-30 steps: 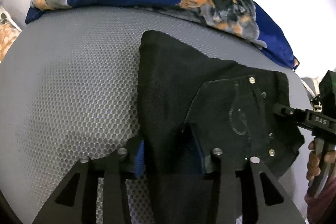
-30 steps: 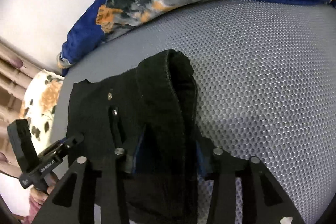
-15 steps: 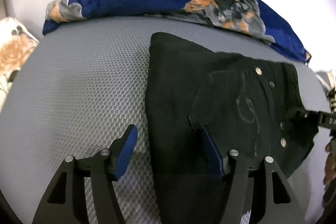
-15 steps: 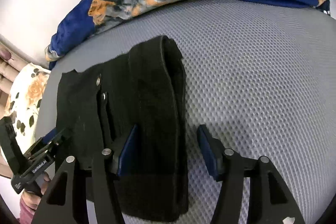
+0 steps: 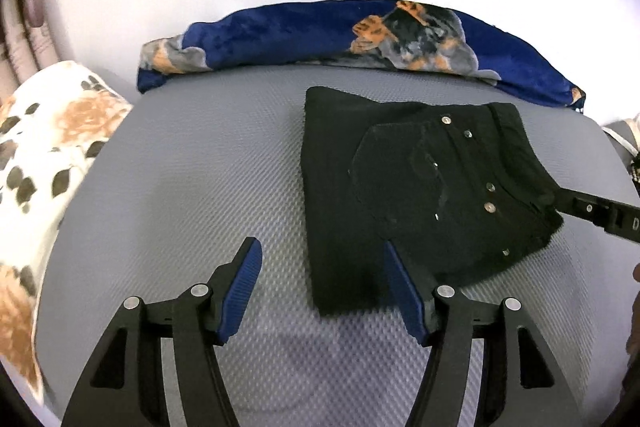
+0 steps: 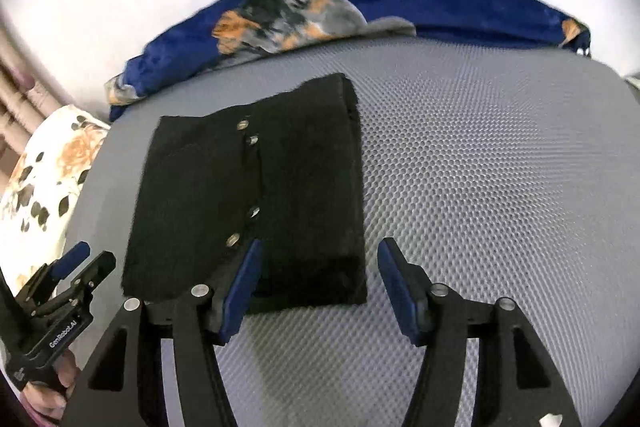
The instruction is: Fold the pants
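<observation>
Black pants (image 5: 420,187) lie folded into a flat rectangle on the grey mesh surface (image 5: 180,167), rivets and a back pocket facing up. My left gripper (image 5: 320,251) hovers open above their near left corner, its blue pads clear of the cloth. In the right wrist view the pants (image 6: 248,207) lie left of centre. My right gripper (image 6: 320,247) hangs over their near right corner with its jaws opening; the cloth shows between them, but the pads do not touch it. The left gripper (image 6: 94,255) also shows at the lower left, held in a hand.
A blue blanket (image 5: 320,31) with an orange and grey print lies bunched along the far edge by the white wall. A floral pillow (image 5: 40,155) sits at the left. The mesh surface (image 6: 480,167) stretches bare to the right of the pants.
Both grippers let go of the pants, opened and drew back and up. The raised fold has dropped, and the pants now lie flat.
</observation>
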`<state>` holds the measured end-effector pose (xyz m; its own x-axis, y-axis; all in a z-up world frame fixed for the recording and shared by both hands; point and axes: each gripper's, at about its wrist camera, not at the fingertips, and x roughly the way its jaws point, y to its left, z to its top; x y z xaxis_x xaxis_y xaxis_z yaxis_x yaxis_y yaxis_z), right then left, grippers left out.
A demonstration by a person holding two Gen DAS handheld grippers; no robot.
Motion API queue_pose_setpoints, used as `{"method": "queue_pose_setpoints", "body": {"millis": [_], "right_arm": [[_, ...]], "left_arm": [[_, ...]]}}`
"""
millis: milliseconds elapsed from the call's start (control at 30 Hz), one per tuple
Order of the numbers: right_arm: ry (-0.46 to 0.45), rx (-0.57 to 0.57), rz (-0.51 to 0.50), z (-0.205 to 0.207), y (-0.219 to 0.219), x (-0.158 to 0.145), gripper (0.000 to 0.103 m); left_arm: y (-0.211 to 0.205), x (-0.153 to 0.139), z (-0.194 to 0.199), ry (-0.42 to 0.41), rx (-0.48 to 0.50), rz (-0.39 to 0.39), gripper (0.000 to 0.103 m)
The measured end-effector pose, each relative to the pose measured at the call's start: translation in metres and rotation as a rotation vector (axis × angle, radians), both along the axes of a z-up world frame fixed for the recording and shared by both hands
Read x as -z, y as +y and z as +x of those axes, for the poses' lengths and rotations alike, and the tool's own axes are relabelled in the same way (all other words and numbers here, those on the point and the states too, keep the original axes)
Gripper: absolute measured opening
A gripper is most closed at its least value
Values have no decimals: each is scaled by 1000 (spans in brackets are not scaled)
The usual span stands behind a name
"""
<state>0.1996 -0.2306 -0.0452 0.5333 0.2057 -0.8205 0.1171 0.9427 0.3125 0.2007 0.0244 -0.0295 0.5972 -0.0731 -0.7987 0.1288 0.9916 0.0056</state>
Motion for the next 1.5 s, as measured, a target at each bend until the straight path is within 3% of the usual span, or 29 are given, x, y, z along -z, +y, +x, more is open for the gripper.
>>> {"method": "queue_pose_setpoints", "body": {"millis": [100,367,500,633,867,1500], "right_arm": [[-39,-11,-31,-16,13,-11,68],[-116,-26,-53,-54,40,-32,70],[-137,-24,-94,-68,53,-37,81],[-158,-37,-115,-80,64,-44,81],[-190,-43,-163,-96,77,-51,87],[-136,-68,-157,-104,89,-31,89]], "left_arm": [[2,-6,-18,-2,-15,-10,64],[10,-25,-61,-25,-59,-21,64],[12,-32,-78,-47,-83,0,64],[10,-37,-93,-73,-89,28,64],[9,-37,-108,-68,-90,6,64],[6,-30,-112,-57,-94,33,64]]}}
